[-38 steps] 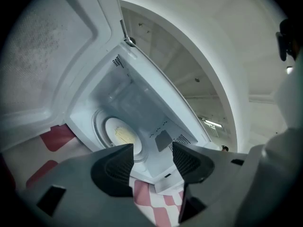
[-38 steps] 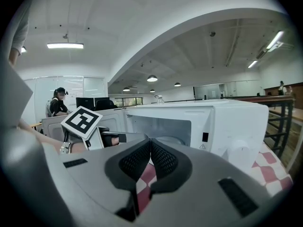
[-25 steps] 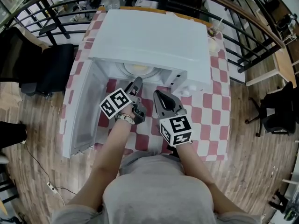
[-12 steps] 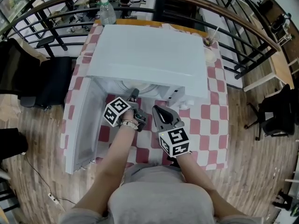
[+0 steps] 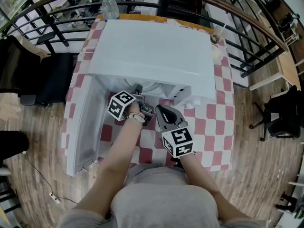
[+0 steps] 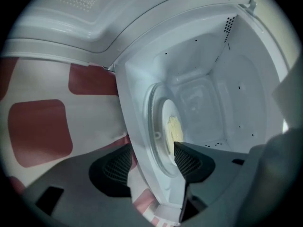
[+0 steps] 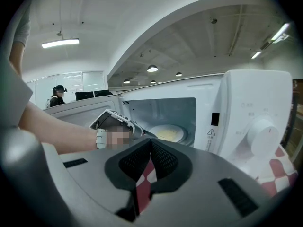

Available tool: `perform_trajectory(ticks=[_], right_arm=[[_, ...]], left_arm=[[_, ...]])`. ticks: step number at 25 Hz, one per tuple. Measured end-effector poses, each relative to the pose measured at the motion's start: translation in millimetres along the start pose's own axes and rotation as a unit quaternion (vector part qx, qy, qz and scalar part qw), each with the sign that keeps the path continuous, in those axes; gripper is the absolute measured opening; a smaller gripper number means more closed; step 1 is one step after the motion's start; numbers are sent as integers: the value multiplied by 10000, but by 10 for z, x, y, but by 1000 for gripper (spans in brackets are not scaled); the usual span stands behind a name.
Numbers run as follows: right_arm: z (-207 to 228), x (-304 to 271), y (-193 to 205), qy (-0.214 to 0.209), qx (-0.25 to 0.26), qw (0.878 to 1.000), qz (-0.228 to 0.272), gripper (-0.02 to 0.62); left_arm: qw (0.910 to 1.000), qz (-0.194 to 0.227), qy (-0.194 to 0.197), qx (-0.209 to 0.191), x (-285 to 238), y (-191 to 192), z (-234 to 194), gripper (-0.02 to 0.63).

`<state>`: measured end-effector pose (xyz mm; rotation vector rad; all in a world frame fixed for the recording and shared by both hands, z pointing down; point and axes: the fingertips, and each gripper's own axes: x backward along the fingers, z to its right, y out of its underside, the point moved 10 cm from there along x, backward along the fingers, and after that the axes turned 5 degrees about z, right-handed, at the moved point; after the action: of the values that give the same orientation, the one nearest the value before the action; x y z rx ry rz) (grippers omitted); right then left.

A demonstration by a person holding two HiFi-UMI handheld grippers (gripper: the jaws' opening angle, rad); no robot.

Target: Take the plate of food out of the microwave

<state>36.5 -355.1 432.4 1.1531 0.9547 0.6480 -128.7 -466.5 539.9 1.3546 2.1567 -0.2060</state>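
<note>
A white microwave (image 5: 152, 46) stands on the checked table with its door (image 5: 88, 122) swung open to the left. Inside, a pale plate of yellow food (image 6: 171, 132) lies on the glass turntable; it also shows in the right gripper view (image 7: 168, 132), and its near rim in the head view (image 5: 148, 86). My left gripper (image 5: 137, 90) is open at the cavity mouth (image 6: 151, 156). One jaw is inside, just short of the plate's rim. The other is outside, on the tablecloth side of the front sill. My right gripper (image 5: 160, 109) is shut and empty (image 7: 151, 143), held outside, in front of the opening.
The control panel with its knob (image 7: 262, 131) is right of the cavity. A plastic bottle (image 5: 110, 6) and a cup with a straw (image 5: 216, 34) stand behind the microwave. The red-checked tablecloth (image 5: 209, 122) ends near my body. A black chair (image 5: 47, 75) is at the left.
My left gripper has moved forward from in front of the microwave into the cavity mouth. The right gripper has stayed about where it was, still shut.
</note>
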Motion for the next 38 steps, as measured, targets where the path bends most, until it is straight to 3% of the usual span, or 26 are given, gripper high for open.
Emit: perform_trajectory(ticks=[10, 16, 32, 38], right_arm=[[48, 37, 63, 55, -20, 9999, -103, 26], [29, 47, 61, 14, 26, 9999, -114, 26], [-35, 147, 36, 48, 92, 9999, -47, 25], [-49, 165, 25, 34, 115, 9999, -29, 25]], left_arm=[[9983, 258, -325, 398, -129, 9, -23, 279], [9988, 301, -225, 314, -149, 7, -31, 282], [9978, 264, -215, 567, 34, 57, -174, 279], [9981, 243, -163, 544, 65, 52, -138, 233]])
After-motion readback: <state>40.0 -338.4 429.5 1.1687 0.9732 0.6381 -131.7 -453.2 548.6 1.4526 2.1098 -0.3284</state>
